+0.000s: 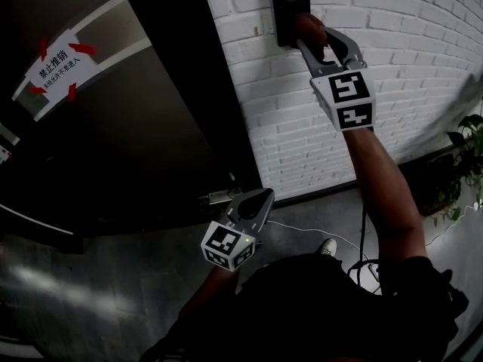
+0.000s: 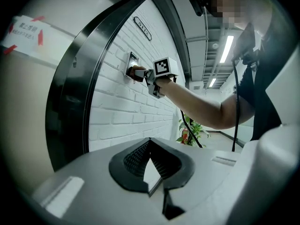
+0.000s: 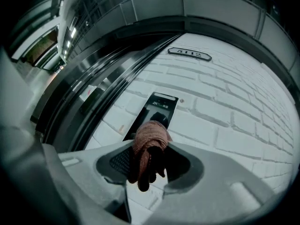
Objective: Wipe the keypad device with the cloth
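Observation:
A black keypad device (image 1: 288, 7) (image 3: 157, 114) (image 2: 131, 64) hangs on the white brick wall. My right gripper (image 1: 311, 36) (image 3: 149, 146) (image 2: 140, 73) is raised to it and shut on a bunched reddish-brown cloth (image 1: 310, 27) (image 3: 150, 137) (image 2: 137, 72). The cloth presses against the device's lower part, and its loose end hangs down between the jaws. My left gripper (image 1: 259, 200) (image 2: 152, 165) hangs low near the person's waist, away from the wall, its jaws closed with nothing between them.
A dark door (image 1: 128, 127) with a red-and-white taped notice (image 1: 59, 66) stands left of the brick wall (image 1: 392, 66). A room-number plate (image 3: 189, 54) is fixed above the device. A potted plant (image 1: 462, 164) stands at the right and a white cable (image 1: 309, 232) lies on the floor.

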Action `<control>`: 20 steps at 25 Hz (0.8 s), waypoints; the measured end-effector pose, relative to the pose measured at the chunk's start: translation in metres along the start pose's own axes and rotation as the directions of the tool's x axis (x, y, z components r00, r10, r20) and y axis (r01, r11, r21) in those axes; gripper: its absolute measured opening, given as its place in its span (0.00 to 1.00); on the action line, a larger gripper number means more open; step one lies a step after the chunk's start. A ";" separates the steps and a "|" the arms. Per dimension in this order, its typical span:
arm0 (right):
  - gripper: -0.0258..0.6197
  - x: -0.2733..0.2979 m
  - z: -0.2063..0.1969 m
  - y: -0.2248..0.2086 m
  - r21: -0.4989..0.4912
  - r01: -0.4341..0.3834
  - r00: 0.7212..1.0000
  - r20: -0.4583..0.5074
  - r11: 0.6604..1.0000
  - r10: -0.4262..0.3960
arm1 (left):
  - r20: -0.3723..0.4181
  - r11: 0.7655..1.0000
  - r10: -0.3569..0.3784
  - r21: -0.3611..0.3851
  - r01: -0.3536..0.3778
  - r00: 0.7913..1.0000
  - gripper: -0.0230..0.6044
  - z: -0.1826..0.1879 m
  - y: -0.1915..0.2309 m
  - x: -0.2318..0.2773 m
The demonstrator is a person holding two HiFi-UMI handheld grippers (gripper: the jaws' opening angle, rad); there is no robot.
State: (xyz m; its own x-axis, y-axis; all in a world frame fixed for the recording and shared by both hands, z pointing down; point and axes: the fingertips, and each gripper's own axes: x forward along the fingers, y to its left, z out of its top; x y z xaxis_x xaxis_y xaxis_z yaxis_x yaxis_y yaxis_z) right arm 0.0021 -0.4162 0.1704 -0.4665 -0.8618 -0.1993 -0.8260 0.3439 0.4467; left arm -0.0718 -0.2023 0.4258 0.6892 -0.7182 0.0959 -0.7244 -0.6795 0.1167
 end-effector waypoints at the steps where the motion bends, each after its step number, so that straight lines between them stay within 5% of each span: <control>1: 0.26 0.000 -0.002 0.001 0.001 -0.001 1.000 -0.003 1.000 0.001 | -0.001 1.000 0.000 0.000 0.000 1.000 0.06 0.000 0.000 0.000; 20: 0.26 -0.008 -0.042 0.023 0.001 -0.032 0.996 -0.079 0.999 0.032 | -0.002 1.000 0.001 0.000 -0.001 1.000 0.06 -0.003 -0.003 -0.002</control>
State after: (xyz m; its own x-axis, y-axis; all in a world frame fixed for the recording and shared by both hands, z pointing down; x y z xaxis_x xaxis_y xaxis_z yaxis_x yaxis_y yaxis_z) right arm -0.0006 -0.4171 0.2187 -0.4662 -0.8772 -0.1150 -0.8109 0.3717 0.4519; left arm -0.0709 -0.1983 0.4281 0.6885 -0.7186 0.0977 -0.7250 -0.6787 0.1167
